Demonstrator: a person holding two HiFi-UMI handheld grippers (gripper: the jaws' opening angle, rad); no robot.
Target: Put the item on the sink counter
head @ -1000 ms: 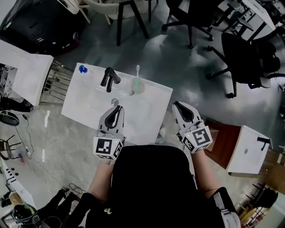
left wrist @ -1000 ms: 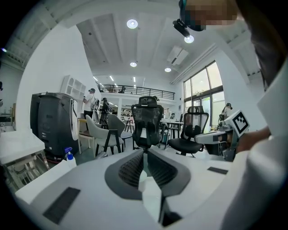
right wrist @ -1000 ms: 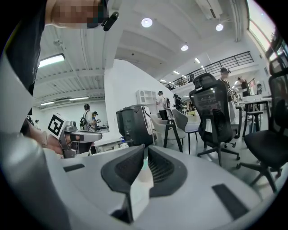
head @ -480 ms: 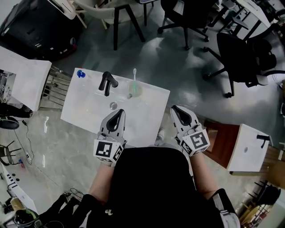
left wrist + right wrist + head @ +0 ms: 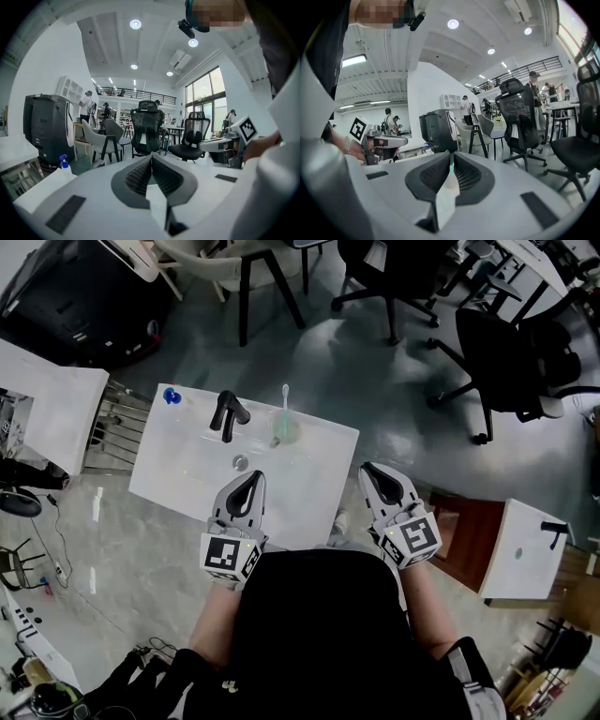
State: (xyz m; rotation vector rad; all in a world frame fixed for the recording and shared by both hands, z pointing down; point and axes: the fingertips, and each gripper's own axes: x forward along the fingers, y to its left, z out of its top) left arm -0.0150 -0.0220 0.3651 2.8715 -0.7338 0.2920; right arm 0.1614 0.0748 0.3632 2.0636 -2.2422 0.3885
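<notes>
L hand-held gripper (image 5: 249, 480) jaws just closed, pressed together, empty. R hand-held gripper (image 5: 374, 472) likewise pressed together, empty. Cup w/ toothbrush (image 5: 284, 430) stands on sink worktop (image 5: 178, 465), 3 o'clock of faucet (image 5: 227, 413), 1 o'clock of L.

The desk (image 5: 178, 470) is a smooth white slab with a soft sheen, and its basin has the same glazed white finish. At its far edge the faucet (image 5: 228, 413) looks like matt black metal. The cup (image 5: 284, 430) beside it is translucent and greenish, either plastic or glass. The spray bottle (image 5: 171, 396) at the far left corner is blue-capped plastic. The floor (image 5: 375, 371) is polished grey, glossy with pale reflections. The left gripper (image 5: 252, 476) and right gripper (image 5: 369, 469) have matt pale-grey plastic shells, and their fingers (image 5: 136, 176) carry dark, ribbed, rubbery-looking pads.
</notes>
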